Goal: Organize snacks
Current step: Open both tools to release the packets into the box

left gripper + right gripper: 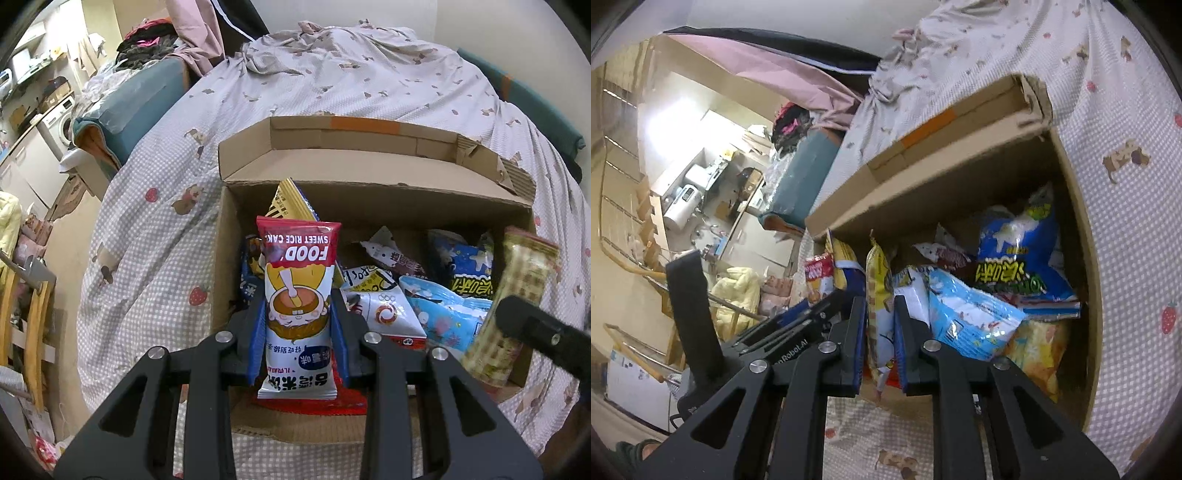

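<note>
L tool [299, 332] is gripping a red-white rice cake pkt [297, 295] upright over the cardboard box [369, 192] on the bed [166, 221]. R tool [881, 332] is pinching a yellow snack pkt [879, 295] edge-on, above the box's other snack bags [967, 314].

I'm in a lived-in home: a bed [369, 85] with patterned sheets, a washing machine [59, 120], clothes piled [147, 44] nearby.
</note>
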